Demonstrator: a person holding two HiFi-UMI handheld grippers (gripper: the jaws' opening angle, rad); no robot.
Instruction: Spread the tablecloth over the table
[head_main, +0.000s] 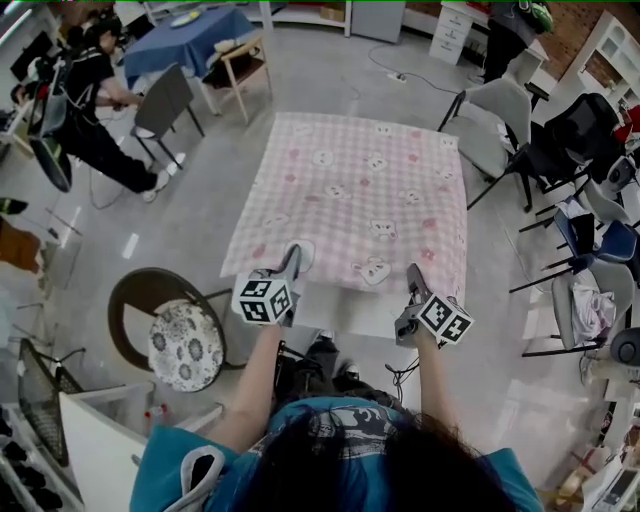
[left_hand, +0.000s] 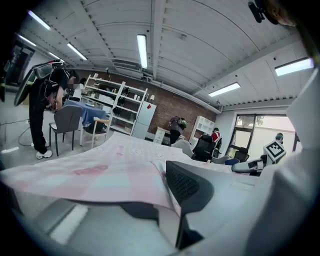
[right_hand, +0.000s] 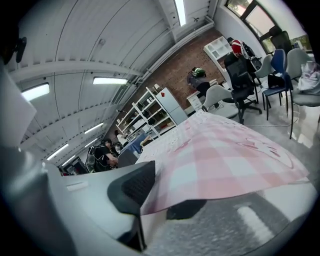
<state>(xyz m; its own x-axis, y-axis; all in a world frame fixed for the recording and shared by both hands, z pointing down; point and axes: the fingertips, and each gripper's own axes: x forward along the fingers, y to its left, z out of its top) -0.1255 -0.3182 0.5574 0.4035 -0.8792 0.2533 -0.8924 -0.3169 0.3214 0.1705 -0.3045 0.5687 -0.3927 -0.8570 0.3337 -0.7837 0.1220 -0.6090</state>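
The pink checked tablecloth (head_main: 350, 190) lay flat across the table (head_main: 345, 308), covering nearly all of it. Only a bare white strip of tabletop showed along the near edge, at 6 o'clock from the cloth's middle.

At the cloth's 7 o'clock corner, the left gripper (head_main: 292, 258) had the hem. In the left gripper view the fabric ran between its two jaws, and the black pad (left_hand: 187, 186) sat against it with the jaws set narrow, pinching the edge.

Over at the 5 o'clock corner it was the same story. The right gripper (head_main: 412, 276) had its jaws close together on the hem, and in the right gripper view the cloth slid in under the dark pad (right_hand: 131, 187) and was gripped there. Both grippers pointed away from the person, towards 12 o'clock.

Around the table, a round stool (head_main: 185, 345) with a patterned cushion stood at 8 o'clock. A person in black (head_main: 95, 115) bent beside a grey chair (head_main: 165, 100) at 10 o'clock. A blue-covered table (head_main: 190, 35) stood at 11 o'clock, and a cluster of chairs (head_main: 500, 120) filled 2 to 3 o'clock.
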